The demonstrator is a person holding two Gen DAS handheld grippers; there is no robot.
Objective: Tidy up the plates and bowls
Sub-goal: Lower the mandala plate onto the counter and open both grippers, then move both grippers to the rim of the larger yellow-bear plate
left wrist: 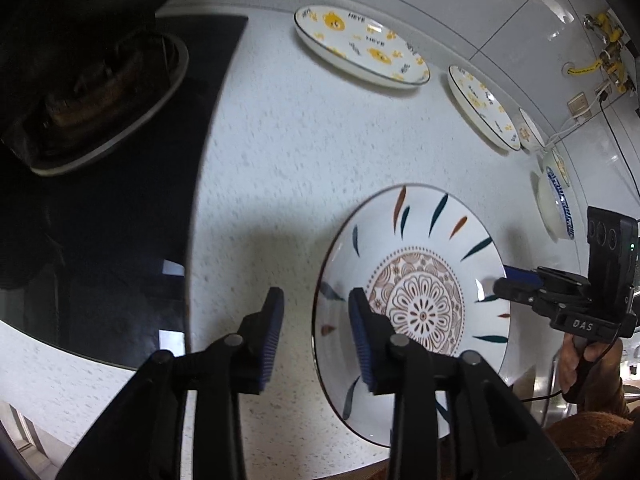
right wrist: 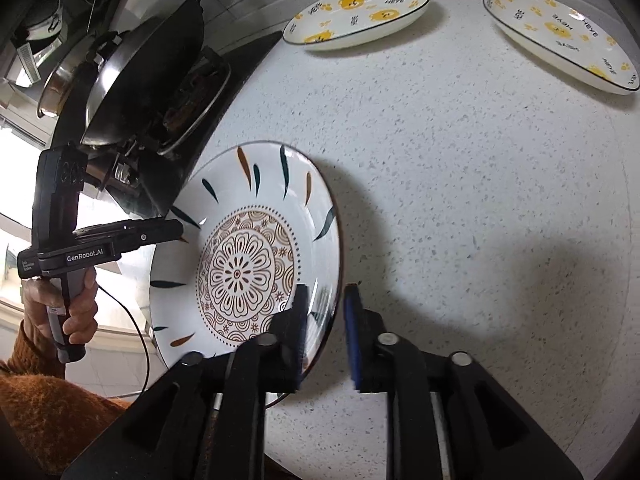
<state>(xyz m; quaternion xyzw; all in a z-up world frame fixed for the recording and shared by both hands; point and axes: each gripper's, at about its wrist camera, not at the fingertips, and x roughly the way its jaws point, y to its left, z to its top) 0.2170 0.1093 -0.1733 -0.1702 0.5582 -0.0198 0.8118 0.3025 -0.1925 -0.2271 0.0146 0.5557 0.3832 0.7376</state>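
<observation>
A white plate with a brown mandala centre and leaf marks (left wrist: 416, 308) lies on the speckled counter, also in the right wrist view (right wrist: 248, 264). My left gripper (left wrist: 316, 320) is open, its two fingers straddling the plate's left rim, apart from it. My right gripper (right wrist: 326, 320) is open, with the plate's right rim between its fingers. In the left wrist view the right gripper (left wrist: 516, 284) is at the plate's right edge. In the right wrist view the left gripper (right wrist: 176, 232) is at the plate's left edge.
Two bear-print plates (left wrist: 360, 46) (left wrist: 482, 106) lie along the back wall, with smaller dishes and a blue-rimmed bowl (left wrist: 556, 208) further right. A black stove with a burner (left wrist: 104, 92) and a dark pan (right wrist: 148, 68) borders the counter's left side.
</observation>
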